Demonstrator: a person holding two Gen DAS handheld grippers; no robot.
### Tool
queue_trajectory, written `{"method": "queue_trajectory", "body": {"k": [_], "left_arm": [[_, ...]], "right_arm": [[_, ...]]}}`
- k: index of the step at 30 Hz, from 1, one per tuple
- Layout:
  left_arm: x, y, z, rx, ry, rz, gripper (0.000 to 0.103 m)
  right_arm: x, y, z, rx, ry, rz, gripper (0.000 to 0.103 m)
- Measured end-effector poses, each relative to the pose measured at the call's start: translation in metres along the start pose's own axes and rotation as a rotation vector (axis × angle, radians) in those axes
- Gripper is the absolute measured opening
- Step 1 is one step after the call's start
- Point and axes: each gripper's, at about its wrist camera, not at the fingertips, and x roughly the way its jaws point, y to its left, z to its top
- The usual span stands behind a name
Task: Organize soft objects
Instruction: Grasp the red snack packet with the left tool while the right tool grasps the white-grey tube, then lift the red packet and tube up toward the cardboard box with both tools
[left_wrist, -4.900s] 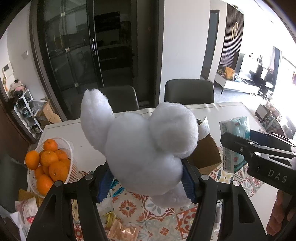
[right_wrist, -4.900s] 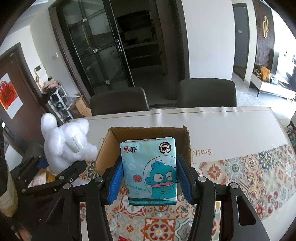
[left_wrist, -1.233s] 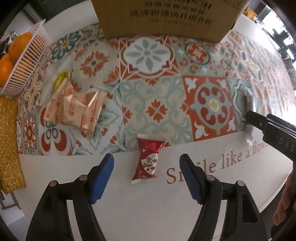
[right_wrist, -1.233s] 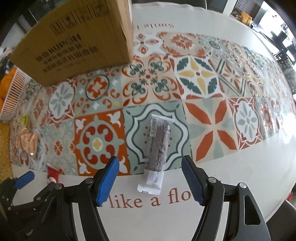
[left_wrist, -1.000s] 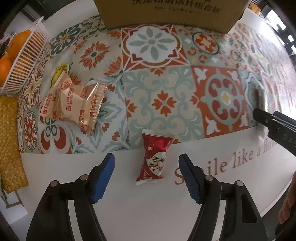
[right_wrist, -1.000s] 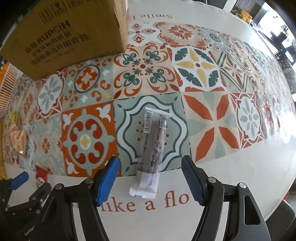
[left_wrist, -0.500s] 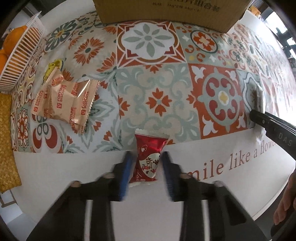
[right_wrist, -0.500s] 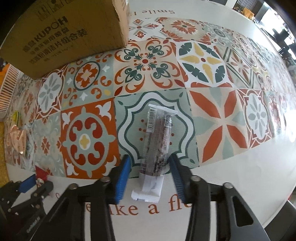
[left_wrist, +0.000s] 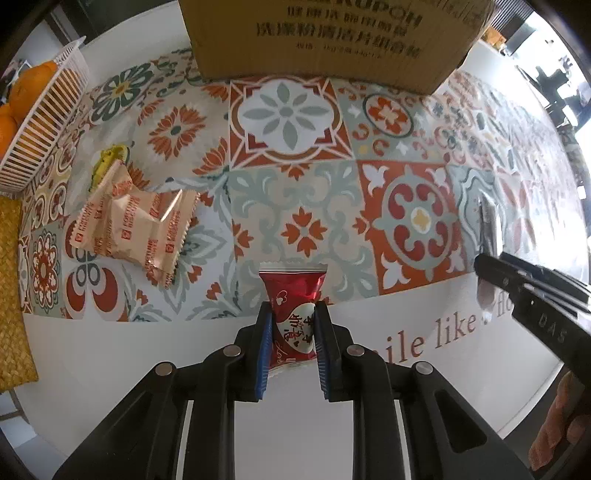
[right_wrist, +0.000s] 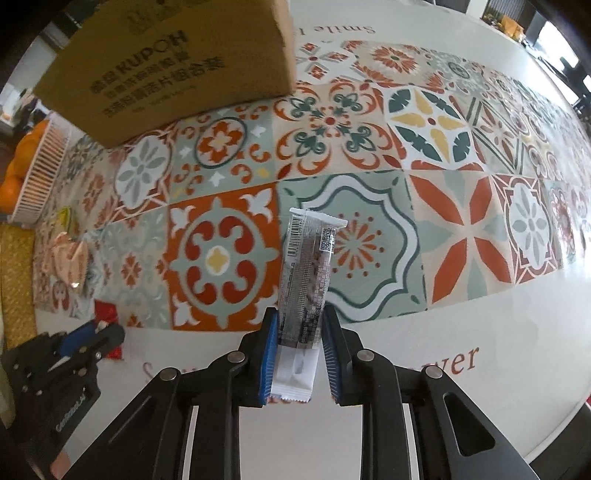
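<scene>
Left gripper (left_wrist: 293, 332) points down at the table; its blue ribbed pads are pressed against both sides of a small red snack packet (left_wrist: 293, 295). Packet: glossy red foil, white heart-shaped panel with red characters, crimped flat seal along the far end. It lies at the border where the patterned mat (left_wrist: 303, 206) meets the plain white tabletop (left_wrist: 110, 354), lower half between the pads.

Right gripper (right_wrist: 300, 345) also points down, with its pads clamped on a long narrow bar packet (right_wrist: 306, 273). Wrapper: matte grey-brown speckled print, white sealed ends, barcode and QR square near the far end. The near white end sits between the pads; the rest extends over a green-and-white tile motif. The right jaws have just been closing, with the bar between them.

Mat: smooth printed surface, square tile motifs in orange, sage green, cream and dark teal. Brown script lettering runs along the white tabletop margin.

Cardboard box (left_wrist: 332, 37): corrugated brown, black printed text, standing on the far side of the mat. Two crinkled beige-orange biscuit wrappers (left_wrist: 136, 225) lie to the left, overlapping, serrated edges. White slatted basket (left_wrist: 40, 125) with oranges (left_wrist: 33, 83) at far left; woven yellow mat (left_wrist: 11, 288) at the left edge.
</scene>
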Motion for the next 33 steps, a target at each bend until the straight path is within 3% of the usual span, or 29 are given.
{"method": "queue_trajectory", "body": {"k": [15, 33], "left_arm": [[-0.062, 0.015, 0.000, -0.002, -0.151, -0.027, 0.022], [-0.133, 0.013, -0.007, 0.012, -0.368, -0.044, 0.022]], "right_arm": [[-0.045, 0.015, 0.004, -0.058, -0.103, 0.036, 0.025], [-0.118, 0.033, 0.005, -0.097, -0.306, 0.097, 0.025]]}}
